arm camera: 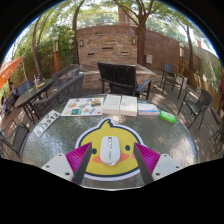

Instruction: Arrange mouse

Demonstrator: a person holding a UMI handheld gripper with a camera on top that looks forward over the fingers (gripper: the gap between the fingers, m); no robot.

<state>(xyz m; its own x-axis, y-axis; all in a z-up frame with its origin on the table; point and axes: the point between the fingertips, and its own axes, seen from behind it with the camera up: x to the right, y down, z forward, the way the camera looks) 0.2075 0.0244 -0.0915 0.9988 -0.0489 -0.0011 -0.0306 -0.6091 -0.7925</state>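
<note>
White mouse (108, 150) lies on yellow mousepad (92, 132) at tabletop near edge, between wide-open gripper (109, 160) fingers, untouched.

An outdoor patio or backyard seating area is shown. A glass-topped table (45, 140) is set in the open air and surrounded by dark metal chairs (198, 103). A dark bench (124, 78) is placed beyond the table, in front of a brick wall (107, 44). Trees (140, 16) and green foliage are seen above and around the wall, with sunlight falling across the paved ground. Books (118, 103) are laid on the table.
</note>
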